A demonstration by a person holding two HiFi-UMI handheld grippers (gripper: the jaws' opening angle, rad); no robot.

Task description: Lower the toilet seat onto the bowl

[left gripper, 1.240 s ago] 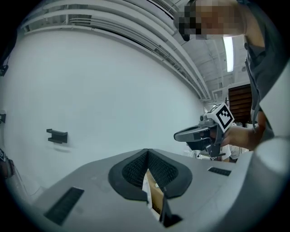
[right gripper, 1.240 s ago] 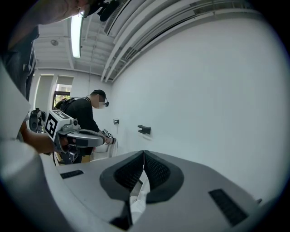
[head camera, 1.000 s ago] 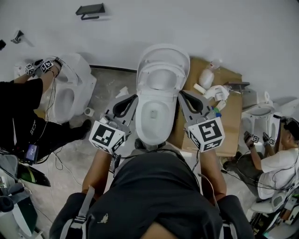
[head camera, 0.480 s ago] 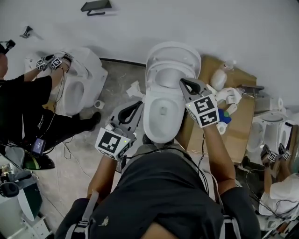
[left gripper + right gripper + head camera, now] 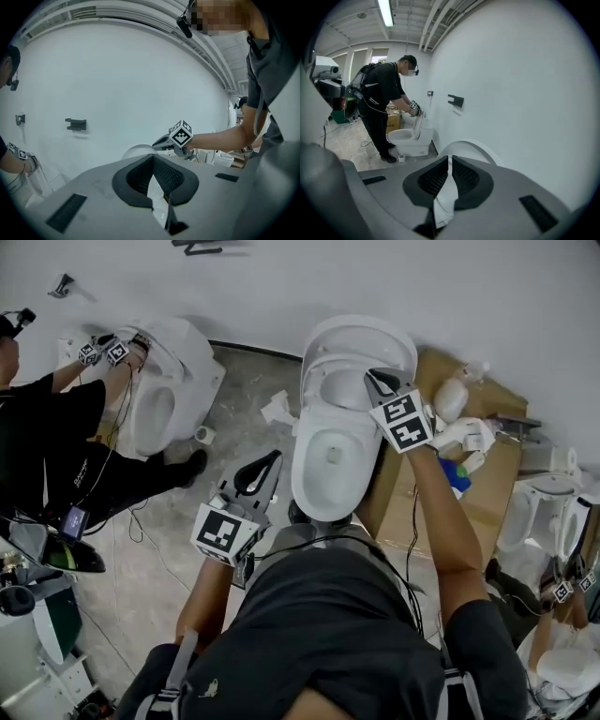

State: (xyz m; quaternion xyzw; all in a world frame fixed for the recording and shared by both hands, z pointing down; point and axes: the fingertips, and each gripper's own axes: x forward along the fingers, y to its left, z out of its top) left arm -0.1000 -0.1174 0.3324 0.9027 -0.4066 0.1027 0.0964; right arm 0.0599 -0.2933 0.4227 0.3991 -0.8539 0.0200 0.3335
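White toilet seat (image 5: 314, 382) stands raised above bowl (image 5: 302, 474).

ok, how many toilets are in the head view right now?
3: the middle toilet straight in front of the wearer, the left toilet against the wall, and the right toilet near the frame's edge, partly cut off. More may be hidden out of frame.

l gripper (image 5: 152, 157) fingers (image 5: 136, 176) pressed together, nothing btwn; r gripper (image 5: 156, 145) by white toilet (image 5: 133, 151) top.

toilets (image 5: 333, 460) (image 5: 164, 395) (image 5: 530, 512) 3 | people (image 5: 47, 442) (image 5: 319, 634) (image 5: 553, 638) 3 (wearer included) | cardboard box (image 5: 495, 470) 1
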